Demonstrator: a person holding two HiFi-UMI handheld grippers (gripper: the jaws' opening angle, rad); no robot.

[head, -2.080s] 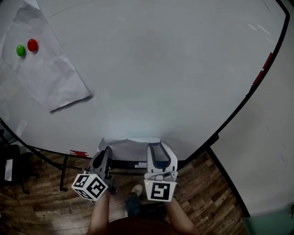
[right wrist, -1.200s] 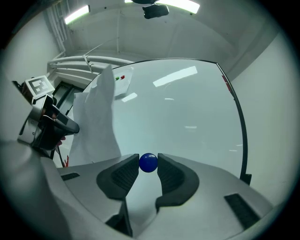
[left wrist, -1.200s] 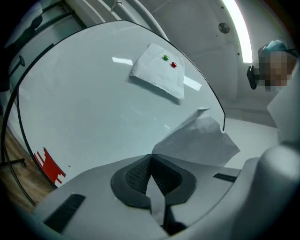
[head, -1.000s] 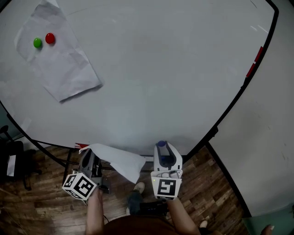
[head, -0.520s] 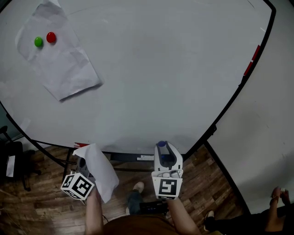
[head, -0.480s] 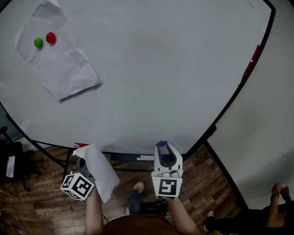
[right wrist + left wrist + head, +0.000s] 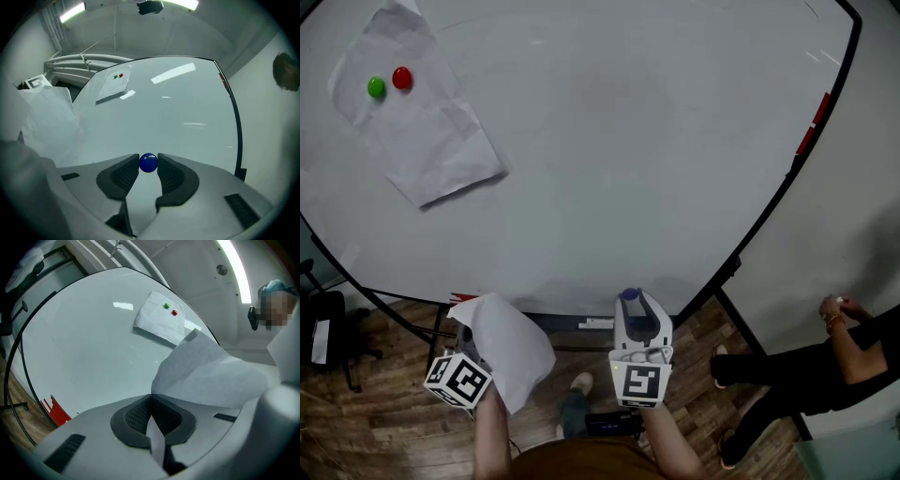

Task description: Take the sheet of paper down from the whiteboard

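My left gripper (image 7: 474, 336) is shut on a white sheet of paper (image 7: 508, 349) that droops over it, low in front of the whiteboard (image 7: 628, 150). In the left gripper view the sheet (image 7: 213, 376) is pinched between the closed pads (image 7: 136, 416). My right gripper (image 7: 630, 298) is shut on a small blue magnet (image 7: 148, 162), held at the tips of its jaws just off the board. A second, creased sheet (image 7: 422, 131) stays on the board at the upper left under a green magnet (image 7: 376, 87) and a red magnet (image 7: 401, 78).
A person in black (image 7: 811, 375) stands at the right, beside the board's black frame. Red markers (image 7: 814, 127) sit on the frame's right edge. A black chair (image 7: 323, 328) is at the left, on the wooden floor (image 7: 384, 431).
The held sheet, spread rightwards a second ago, has folded down over my left gripper. A person has walked in at the right. Neither gripper has moved.
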